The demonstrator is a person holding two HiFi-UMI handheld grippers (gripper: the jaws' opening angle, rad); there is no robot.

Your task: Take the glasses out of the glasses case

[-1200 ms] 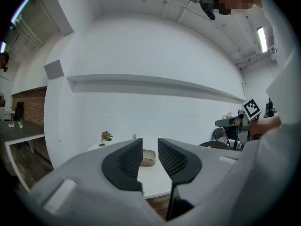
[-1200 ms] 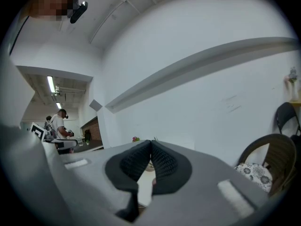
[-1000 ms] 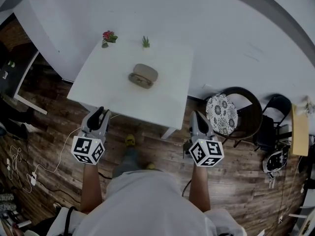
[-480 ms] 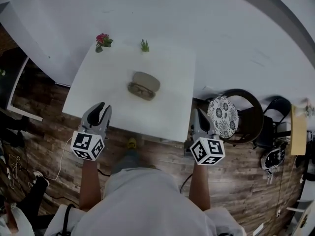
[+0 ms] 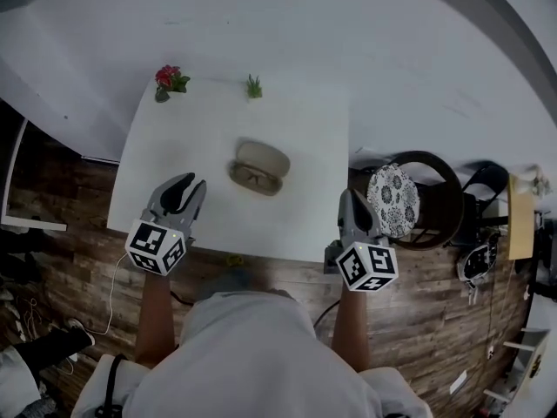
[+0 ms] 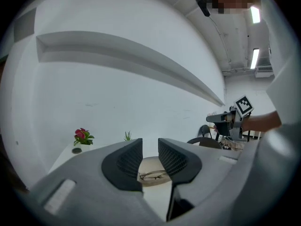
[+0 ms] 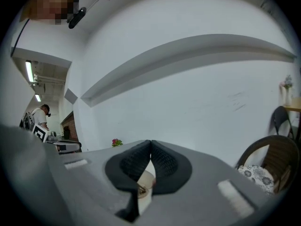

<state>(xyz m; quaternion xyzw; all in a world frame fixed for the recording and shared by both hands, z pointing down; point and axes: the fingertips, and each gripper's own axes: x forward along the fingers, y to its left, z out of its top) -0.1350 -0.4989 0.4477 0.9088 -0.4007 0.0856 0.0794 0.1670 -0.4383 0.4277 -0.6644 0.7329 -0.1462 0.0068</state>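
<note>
A beige glasses case (image 5: 259, 165) lies open in the middle of the white table (image 5: 200, 198), with a pair of glasses (image 5: 253, 178) resting in its near half. The left gripper view shows the glasses (image 6: 153, 175) and the case (image 6: 149, 165) between the jaws, farther off. My left gripper (image 5: 191, 185) is open over the table's near left edge, well short of the case. My right gripper (image 5: 346, 197) is shut with nothing in it, at the table's near right corner. In the right gripper view, the case (image 7: 145, 178) peeks out below the jaws.
A small red-flowered plant (image 5: 166, 80) and a small green plant (image 5: 253, 86) stand at the table's far edge by the white wall. A round chair with a patterned cushion (image 5: 393, 200) stands right of the table. Wooden floor surrounds the table.
The table and case have drawn nearer in the head view. Both grippers have moved forward, from over the floor to the table's near edge. The left gripper's jaws stand wider apart now.
</note>
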